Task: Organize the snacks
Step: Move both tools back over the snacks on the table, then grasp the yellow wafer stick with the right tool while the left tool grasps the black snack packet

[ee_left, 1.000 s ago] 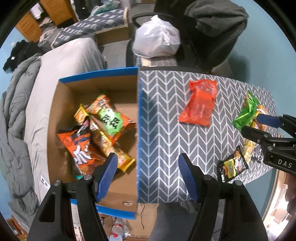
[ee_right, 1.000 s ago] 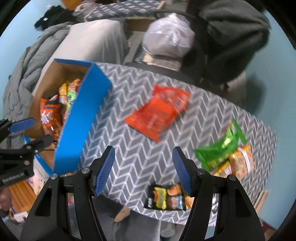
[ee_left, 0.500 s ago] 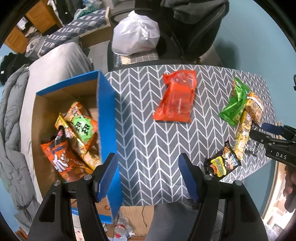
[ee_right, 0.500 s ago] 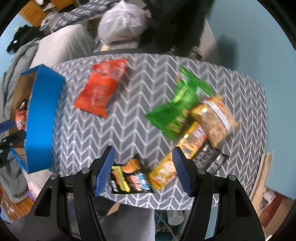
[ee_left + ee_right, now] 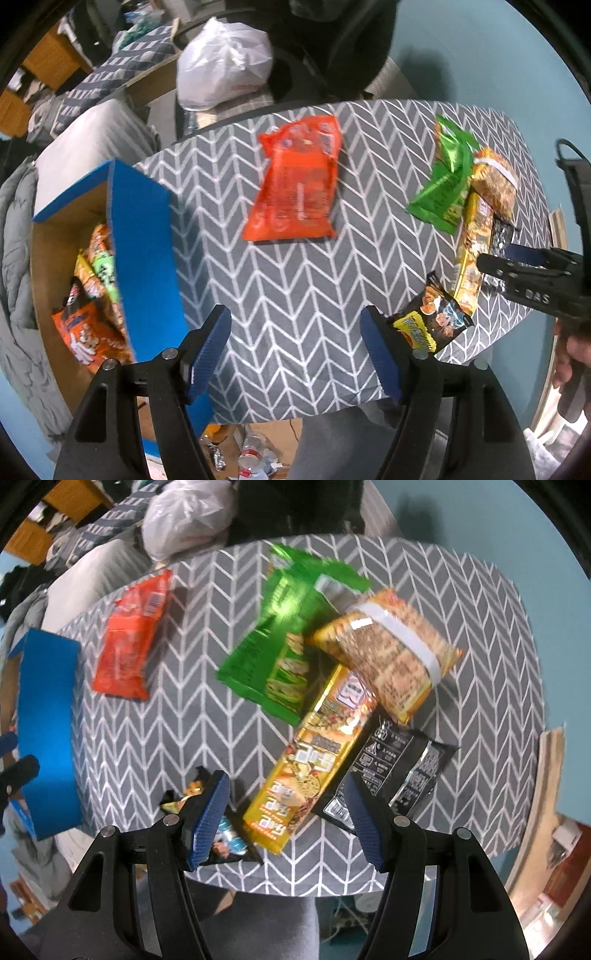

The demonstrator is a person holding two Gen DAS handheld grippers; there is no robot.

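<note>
a round table (image 5: 295, 280) with a grey chevron cloth is holding loose snack packs. the left gripper (image 5: 295, 343) is hanging over the near edge of the table with its blue fingers (image 5: 210, 343) spread wide, gripping nothing. the right gripper (image 5: 286, 816) is also gaping wide and empty, poised above a long yellow pack (image 5: 314, 760), whose lower end is showing between its fingers.

a red bag (image 5: 299, 184) is lying alone near the middle of the table. toward the right side, a green bag (image 5: 280, 642), an orange pack (image 5: 391, 646) with a white band, the yellow pack and a black pack (image 5: 402, 771) are overlapping in a heap. a small black and yellow pack (image 5: 428, 321) is sitting at the near edge, just beside the yellow one.

at the table's left side a cardboard box (image 5: 144, 251) with a blue outer wall is standing open, with several orange and green snack bags (image 5: 92, 295) piled inside it.

behind the table a white plastic bag (image 5: 221, 66) is resting on a dark chair.
</note>
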